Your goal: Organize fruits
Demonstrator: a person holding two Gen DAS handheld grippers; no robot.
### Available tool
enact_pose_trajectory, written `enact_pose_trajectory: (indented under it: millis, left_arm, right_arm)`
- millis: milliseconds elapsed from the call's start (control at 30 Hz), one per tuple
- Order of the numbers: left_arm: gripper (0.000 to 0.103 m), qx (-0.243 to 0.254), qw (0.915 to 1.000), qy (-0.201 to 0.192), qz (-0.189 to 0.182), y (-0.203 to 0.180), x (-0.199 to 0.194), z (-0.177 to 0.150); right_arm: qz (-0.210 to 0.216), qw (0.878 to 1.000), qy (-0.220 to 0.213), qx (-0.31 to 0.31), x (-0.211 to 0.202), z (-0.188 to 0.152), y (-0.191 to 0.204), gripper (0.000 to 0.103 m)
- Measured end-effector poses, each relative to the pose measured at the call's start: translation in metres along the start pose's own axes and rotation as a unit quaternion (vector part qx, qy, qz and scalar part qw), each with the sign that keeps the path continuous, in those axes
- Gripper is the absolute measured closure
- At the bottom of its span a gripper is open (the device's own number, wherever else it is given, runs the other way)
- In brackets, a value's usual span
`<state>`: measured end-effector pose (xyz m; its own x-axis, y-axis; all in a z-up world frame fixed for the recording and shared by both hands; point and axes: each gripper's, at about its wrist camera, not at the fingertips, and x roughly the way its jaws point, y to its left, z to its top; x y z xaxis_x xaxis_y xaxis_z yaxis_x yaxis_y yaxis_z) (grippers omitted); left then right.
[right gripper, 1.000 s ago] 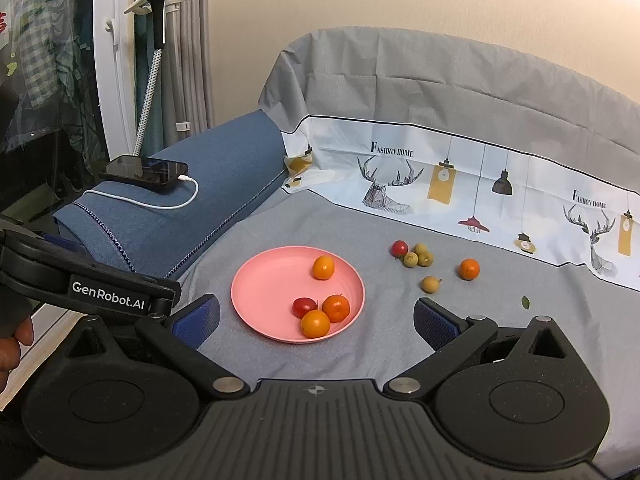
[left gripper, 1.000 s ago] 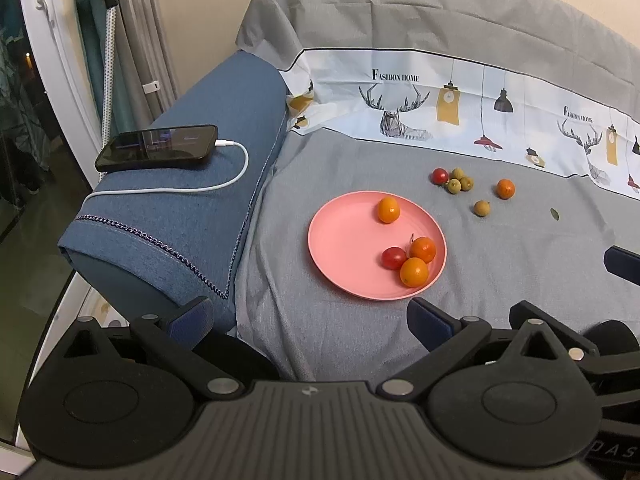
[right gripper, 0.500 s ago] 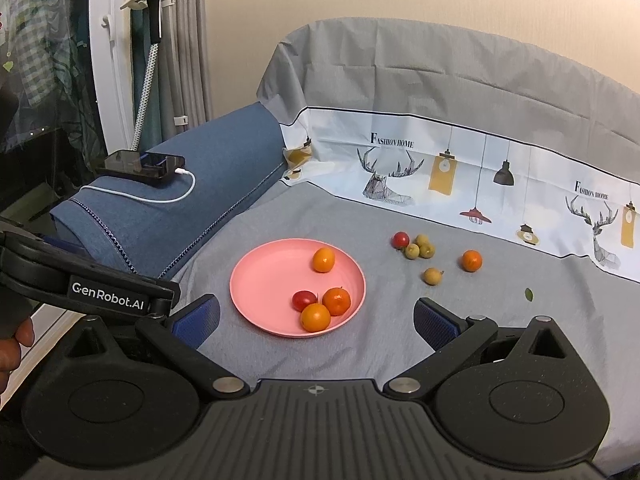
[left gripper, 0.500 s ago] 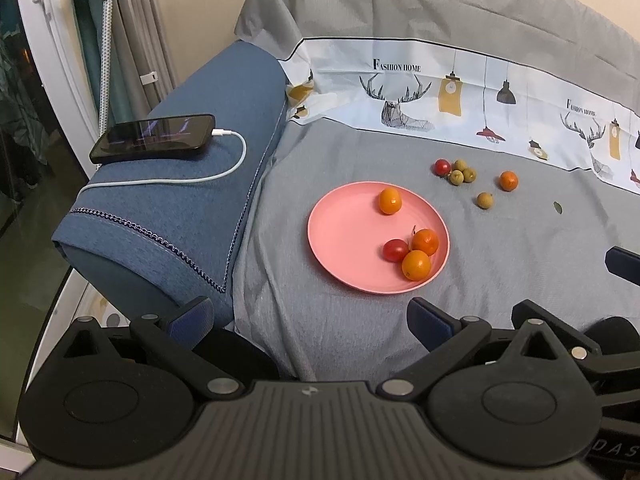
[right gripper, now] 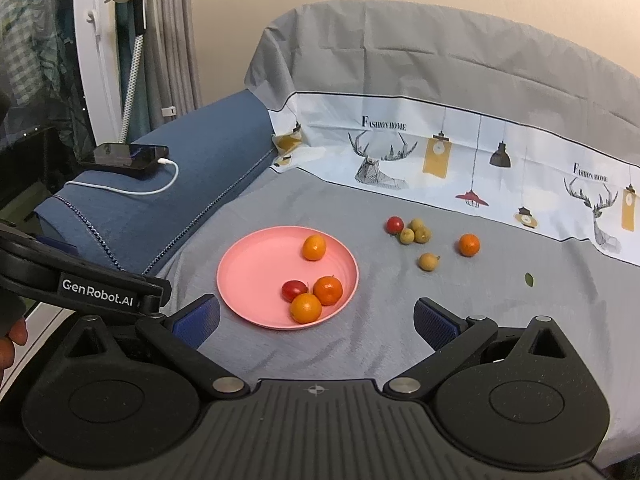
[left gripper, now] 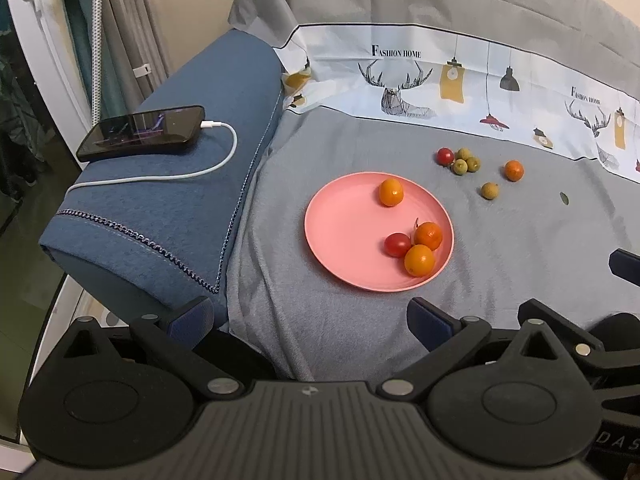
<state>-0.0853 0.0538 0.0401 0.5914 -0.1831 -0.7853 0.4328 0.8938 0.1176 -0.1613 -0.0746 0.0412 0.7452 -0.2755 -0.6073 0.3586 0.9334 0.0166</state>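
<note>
A pink plate (left gripper: 344,216) (right gripper: 256,268) lies on the grey sheet with three small oranges and a red cherry tomato (right gripper: 294,290) in it. Beyond it on the sheet lie another red tomato (right gripper: 395,224), three green-brown longans (right gripper: 416,231), a lone longan (right gripper: 429,261) and an orange (right gripper: 469,244). My left gripper (left gripper: 310,316) hangs open near the plate's near edge, nothing between its fingers. My right gripper (right gripper: 316,316) is open too, just short of the plate. The left gripper's body (right gripper: 80,280) shows at the left of the right wrist view.
A blue sofa arm (left gripper: 168,200) on the left carries a phone (left gripper: 144,132) on a white charging cable. A printed white band (right gripper: 460,152) runs along the grey backrest. A small green leaf (right gripper: 529,279) lies on the sheet at right. Curtains and a window frame stand far left.
Both grippers have risen and tilted slightly; the plate and fruits sit a little higher in both views. No fruit has moved, and both grippers stay open.
</note>
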Motion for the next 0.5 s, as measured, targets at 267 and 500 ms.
enact_pose_trajectory:
  millis: [267,500]
  left_arm:
    - [0.0,0.01,0.9999,0.008,-0.001,-0.007,0.014,0.011]
    - [0.0,0.009,0.9998,0.019,-0.002,-0.015,0.031,0.026]
  right_arm:
    - [-0.01,1.0,0.011,0.014,0.014,0.0,-0.012,0.001]
    - [-0.016,0.999,0.022,0.028,0.028,-0.001,-0.025,0.001]
